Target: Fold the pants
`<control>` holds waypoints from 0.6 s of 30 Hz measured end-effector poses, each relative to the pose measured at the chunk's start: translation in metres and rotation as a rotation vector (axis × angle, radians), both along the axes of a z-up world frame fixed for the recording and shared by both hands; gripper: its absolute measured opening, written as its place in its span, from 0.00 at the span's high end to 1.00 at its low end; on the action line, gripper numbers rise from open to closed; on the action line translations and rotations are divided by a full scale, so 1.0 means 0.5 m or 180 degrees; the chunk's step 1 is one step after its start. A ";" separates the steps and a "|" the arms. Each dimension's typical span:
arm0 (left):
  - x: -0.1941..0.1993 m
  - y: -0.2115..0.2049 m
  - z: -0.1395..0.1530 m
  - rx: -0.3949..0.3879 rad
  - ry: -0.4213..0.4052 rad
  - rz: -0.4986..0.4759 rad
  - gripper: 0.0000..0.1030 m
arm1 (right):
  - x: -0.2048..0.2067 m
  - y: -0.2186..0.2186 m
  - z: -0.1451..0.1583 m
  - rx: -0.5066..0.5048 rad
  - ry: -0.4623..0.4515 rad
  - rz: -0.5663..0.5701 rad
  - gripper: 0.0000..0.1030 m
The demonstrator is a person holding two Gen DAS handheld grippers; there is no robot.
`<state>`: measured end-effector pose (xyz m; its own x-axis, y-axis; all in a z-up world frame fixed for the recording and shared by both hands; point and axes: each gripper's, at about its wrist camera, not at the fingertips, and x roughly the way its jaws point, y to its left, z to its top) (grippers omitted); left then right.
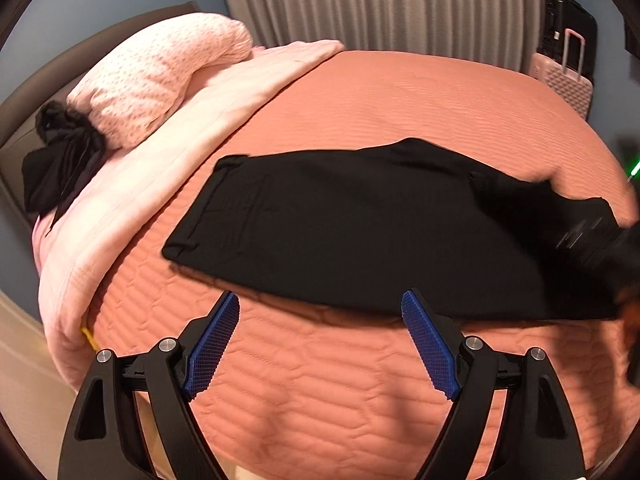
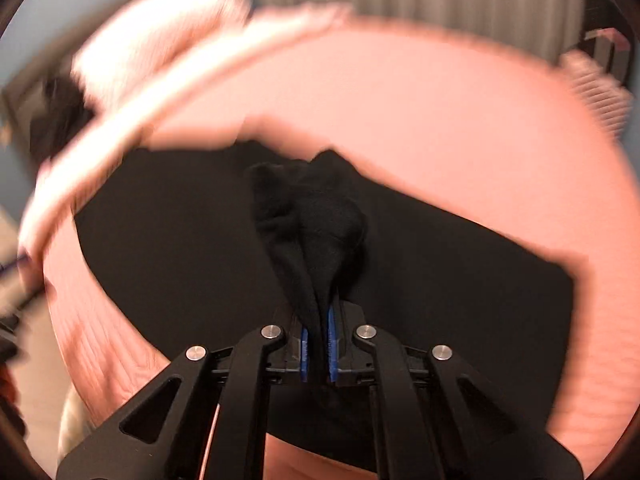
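Black pants [image 1: 360, 224] lie spread across the salmon quilted bed [image 1: 380, 96], waistband to the left. My left gripper [image 1: 320, 304] is open and empty, its blue pads [image 1: 430, 344] hovering just short of the pants' near edge. My right gripper [image 2: 318, 320] is shut on a bunched fold of the pants [image 2: 316, 216], lifted above the rest of the garment [image 2: 168, 248]. The right wrist view is blurred by motion. In the left wrist view the right gripper [image 1: 600, 248] shows as a dark blur at the pants' right end.
A pink pillow [image 1: 160, 76] and a light pink blanket [image 1: 132, 200] lie at the bed's left, with another black garment [image 1: 60, 168] beside them. A pink suitcase [image 1: 564, 80] stands at the far right before grey curtains [image 1: 380, 4].
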<state>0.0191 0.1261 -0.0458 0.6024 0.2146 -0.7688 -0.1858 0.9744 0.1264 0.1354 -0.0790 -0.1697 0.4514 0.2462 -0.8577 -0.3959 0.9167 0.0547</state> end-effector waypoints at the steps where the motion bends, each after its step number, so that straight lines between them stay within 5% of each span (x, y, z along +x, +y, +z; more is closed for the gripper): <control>1: -0.003 0.019 -0.004 -0.0011 0.0013 0.0039 0.21 | -0.018 0.031 -0.004 -0.0228 -0.0322 0.0022 0.94; 2: -0.006 0.031 -0.006 -0.0017 0.0022 0.0063 0.21 | -0.020 0.045 0.004 -0.0330 -0.0329 -0.0004 0.94; 5: -0.018 0.070 -0.014 -0.0033 -0.0030 0.0127 0.21 | 0.002 0.027 0.041 0.0029 -0.0187 -0.0210 0.94; 11: 0.011 0.107 -0.036 -0.0174 -0.0034 0.0181 0.21 | 0.010 0.074 0.020 -0.0415 -0.0212 -0.0020 0.84; 12: 0.018 0.115 -0.037 -0.0291 -0.0041 0.0168 0.20 | 0.002 0.076 0.029 -0.0429 -0.0215 -0.0004 0.75; 13: 0.025 0.127 -0.043 -0.0446 -0.0036 0.0174 0.19 | -0.006 0.074 0.042 -0.0388 -0.0196 -0.0007 0.54; 16: 0.051 0.181 -0.074 -0.0909 -0.0009 0.0361 0.18 | -0.078 0.050 0.114 -0.0171 -0.0448 0.0018 0.22; 18: 0.071 0.240 -0.112 -0.1326 -0.0005 0.0636 0.18 | -0.118 0.040 0.151 -0.0152 -0.0577 0.0044 0.12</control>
